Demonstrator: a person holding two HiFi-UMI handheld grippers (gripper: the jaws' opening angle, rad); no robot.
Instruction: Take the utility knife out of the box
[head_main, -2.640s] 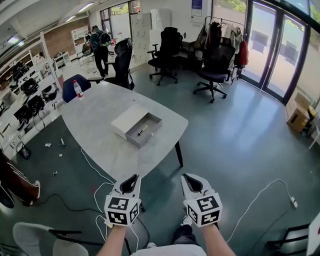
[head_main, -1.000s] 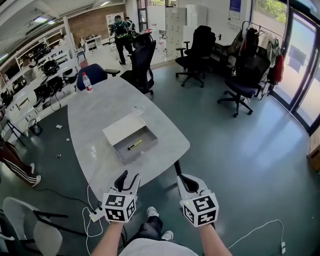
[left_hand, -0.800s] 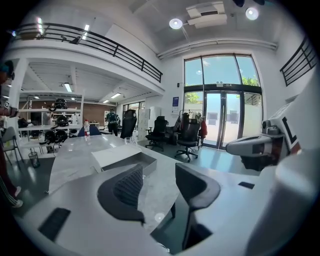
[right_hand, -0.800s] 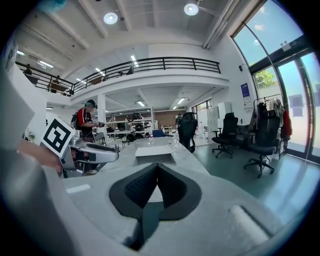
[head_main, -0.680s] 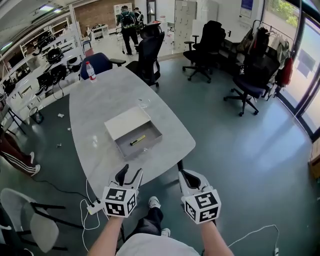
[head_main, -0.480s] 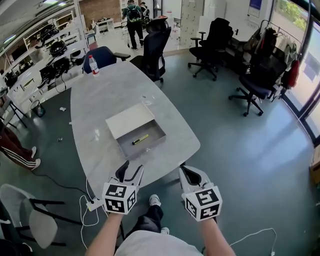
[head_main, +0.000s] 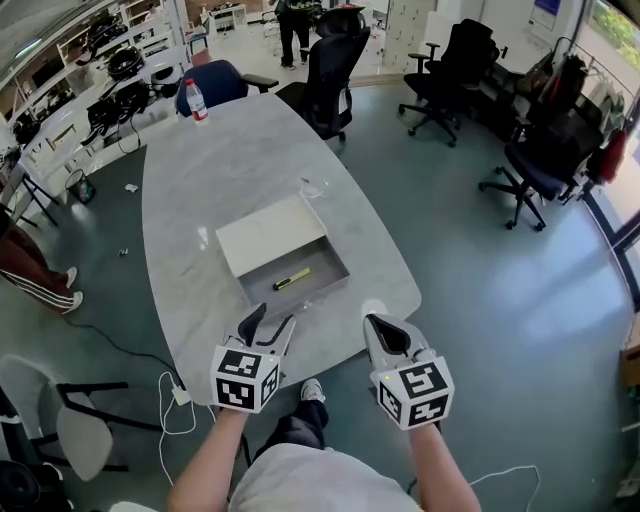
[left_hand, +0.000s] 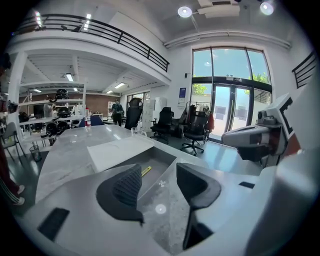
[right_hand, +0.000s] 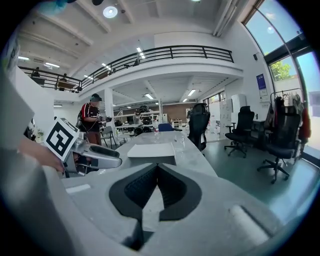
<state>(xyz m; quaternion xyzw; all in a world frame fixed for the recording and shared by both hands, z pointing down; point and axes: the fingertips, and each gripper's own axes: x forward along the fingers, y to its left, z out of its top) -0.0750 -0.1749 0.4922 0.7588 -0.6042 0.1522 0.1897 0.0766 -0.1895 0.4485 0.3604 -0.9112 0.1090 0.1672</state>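
Note:
A grey open box (head_main: 296, 283) lies on the marble table (head_main: 200, 190), its white lid (head_main: 268, 234) beside it on the far side. A yellow utility knife (head_main: 291, 279) lies inside the box; it also shows in the left gripper view (left_hand: 146, 171). My left gripper (head_main: 268, 318) (left_hand: 159, 172) hovers over the table's near edge, just short of the box. Its jaws have just been opening and stand wide, with nothing between them. My right gripper (head_main: 383, 326) (right_hand: 157, 167) hangs by the table's near right corner, shut and holding nothing.
A water bottle (head_main: 196, 100) stands at the table's far end and a clear glass (head_main: 312, 186) beyond the box. Office chairs (head_main: 335, 60) ring the far side. A power strip with cables (head_main: 180, 395) lies on the floor at left, near a white chair (head_main: 70, 420).
Both grippers have come forward to the table's near edge, and the box now lies much closer. The left jaws have spread wider. The right jaws stay together.

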